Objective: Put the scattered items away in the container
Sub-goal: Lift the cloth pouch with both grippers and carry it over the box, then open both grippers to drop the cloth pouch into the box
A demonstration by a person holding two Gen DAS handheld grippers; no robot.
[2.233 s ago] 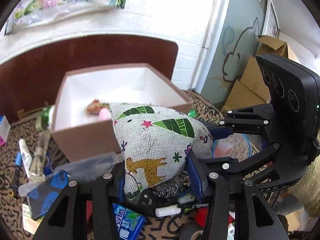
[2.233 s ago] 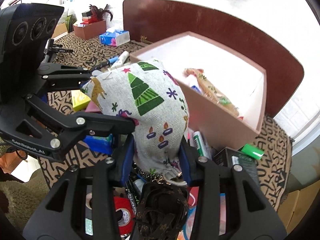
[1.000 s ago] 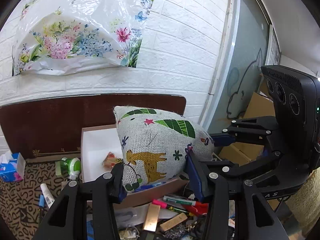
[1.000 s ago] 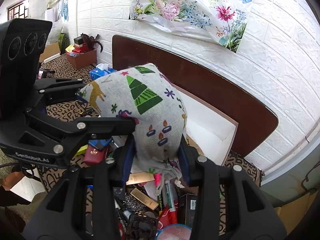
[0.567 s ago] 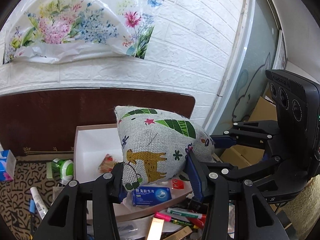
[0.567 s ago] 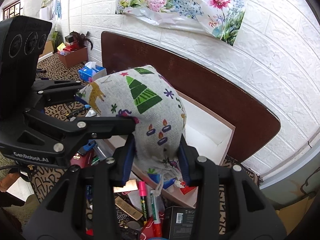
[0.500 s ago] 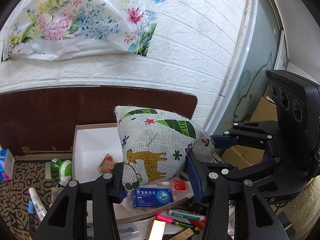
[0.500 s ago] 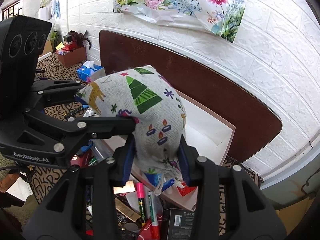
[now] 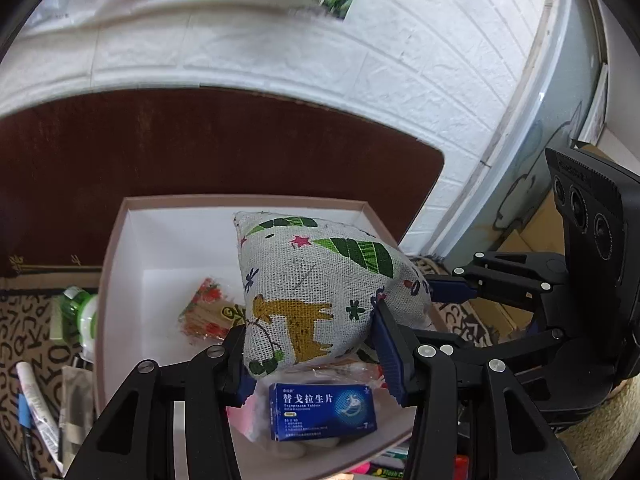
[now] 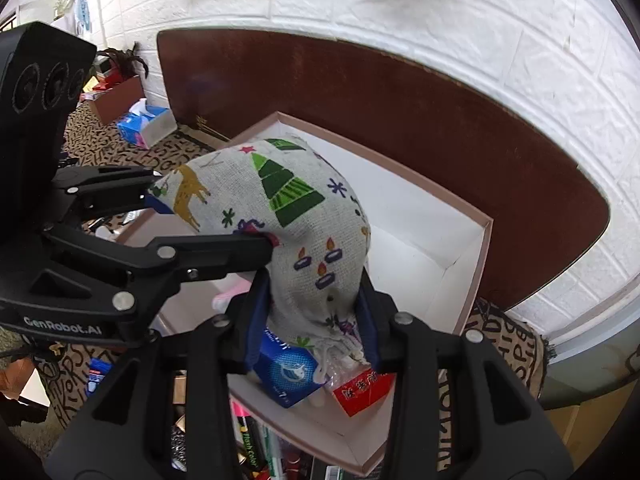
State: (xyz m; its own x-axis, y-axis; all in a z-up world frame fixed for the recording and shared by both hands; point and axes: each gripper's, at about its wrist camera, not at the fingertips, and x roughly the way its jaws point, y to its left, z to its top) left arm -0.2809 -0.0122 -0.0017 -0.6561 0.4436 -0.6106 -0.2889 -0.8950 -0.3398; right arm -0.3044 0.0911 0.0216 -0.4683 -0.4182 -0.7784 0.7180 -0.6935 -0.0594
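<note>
A burlap pouch [image 9: 320, 288] printed with leaves, a deer and Christmas trees hangs over the open pink box [image 9: 240, 201] with white inner walls. My left gripper [image 9: 312, 344] is shut on one end of the pouch, and my right gripper [image 10: 314, 308] is shut on the other end [image 10: 304, 216]. Each gripper shows in the other's view, the left gripper [image 10: 212, 220] at the pouch's far corner. Under the pouch, inside the box, lie a blue medicine carton [image 9: 322, 410], a red packet [image 10: 362, 388] and a snack packet [image 9: 208, 312].
Behind the box [image 10: 486, 240] a dark brown board [image 9: 200, 140] leans on the white brick wall. A green-capped bottle [image 9: 78, 312] and a tube [image 9: 38, 404] lie left of the box. Markers [image 10: 250, 440] lie by its near rim. A tissue box [image 10: 146, 124] sits far left.
Both grippers have carried the pouch forward and down, from above the clutter to over the box. The box now fills more of both views. Both grips are unchanged.
</note>
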